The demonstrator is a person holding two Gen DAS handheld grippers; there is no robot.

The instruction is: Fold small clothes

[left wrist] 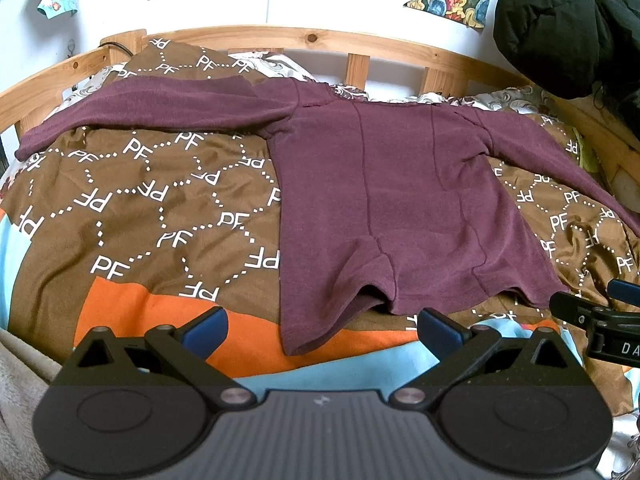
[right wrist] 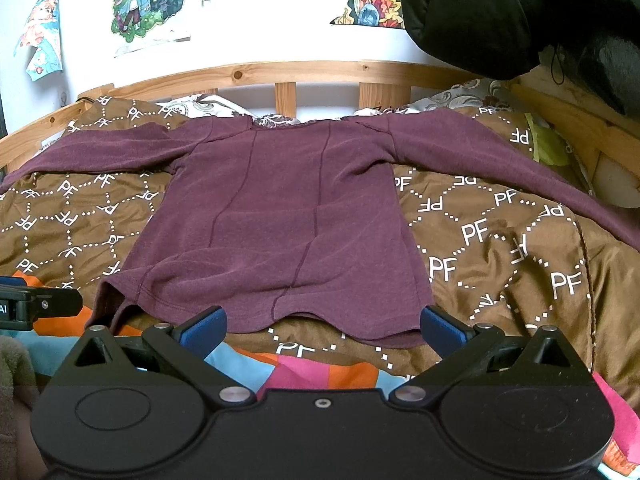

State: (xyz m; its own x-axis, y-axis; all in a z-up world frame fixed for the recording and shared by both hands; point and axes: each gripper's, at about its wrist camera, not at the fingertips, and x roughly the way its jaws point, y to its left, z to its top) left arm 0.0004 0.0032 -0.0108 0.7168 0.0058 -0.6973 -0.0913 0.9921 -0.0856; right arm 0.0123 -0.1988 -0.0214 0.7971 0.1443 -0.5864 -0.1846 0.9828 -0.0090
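Note:
A maroon long-sleeved top (left wrist: pixel 392 196) lies flat on the bed, back up, both sleeves spread out sideways; it also shows in the right wrist view (right wrist: pixel 280 216). My left gripper (left wrist: pixel 322 330) is open and empty, just short of the hem's left corner. My right gripper (right wrist: pixel 322 326) is open and empty, just short of the hem's right part. The right gripper's tip shows at the right edge of the left wrist view (left wrist: pixel 592 312). The left gripper's tip shows at the left edge of the right wrist view (right wrist: pixel 36 304).
A brown bedspread with white "PF" lettering (left wrist: pixel 140 208) covers the bed, with orange, blue and pink patches near me. A wooden bed rail (right wrist: pixel 280 74) runs behind the top. A black jacket (right wrist: pixel 500 12) hangs at the upper right. Posters are on the wall.

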